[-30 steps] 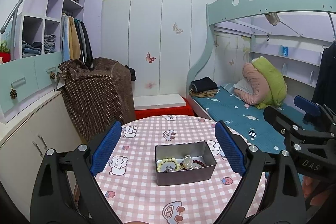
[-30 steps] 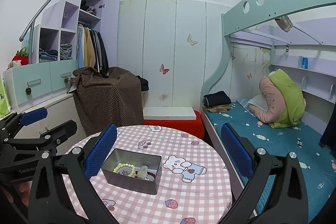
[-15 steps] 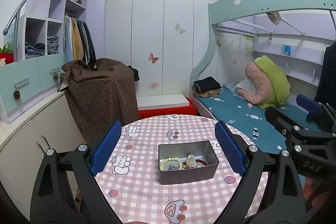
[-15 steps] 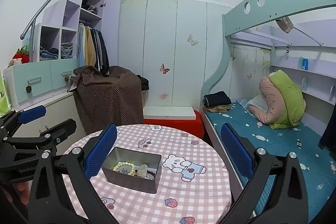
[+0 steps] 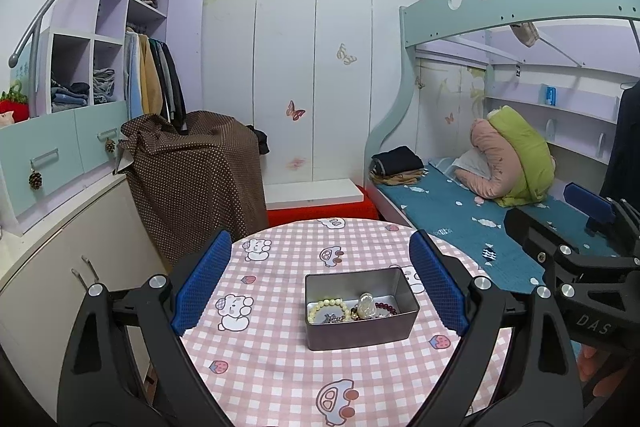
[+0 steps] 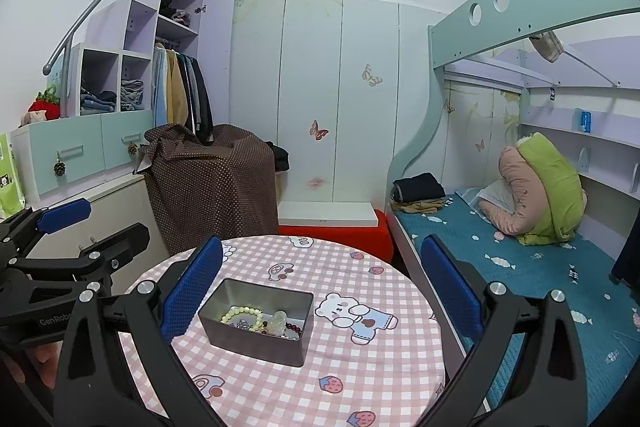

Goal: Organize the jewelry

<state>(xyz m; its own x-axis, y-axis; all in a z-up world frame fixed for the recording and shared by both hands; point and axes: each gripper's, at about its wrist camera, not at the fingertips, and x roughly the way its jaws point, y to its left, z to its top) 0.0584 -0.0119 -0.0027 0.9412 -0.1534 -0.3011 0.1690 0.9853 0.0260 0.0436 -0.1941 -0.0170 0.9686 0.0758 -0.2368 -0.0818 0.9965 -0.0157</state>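
— Where's the jewelry sitting?

— In the metal tin [image 5: 362, 323] on the round table [image 5: 280, 359] with the pink checked cloth. A pale bead bracelet [image 5: 326, 308] lies at the tin's left end, a clear stone pendant [image 5: 366, 305] beside it, dark red beads [image 5: 388, 308] further right.

— And the tongs?

— The left gripper [image 5: 320, 287] is spread wide and holds nothing; the tin lies ahead between its blue pads [image 5: 202, 287], nearer the right one. The right gripper [image 6: 320, 287] is just as wide apart and also empty; from it, the tin [image 6: 256, 321] sits by its left pad, touching neither.

— Anything beyond?

— A bed [image 6: 520, 267] to the right.
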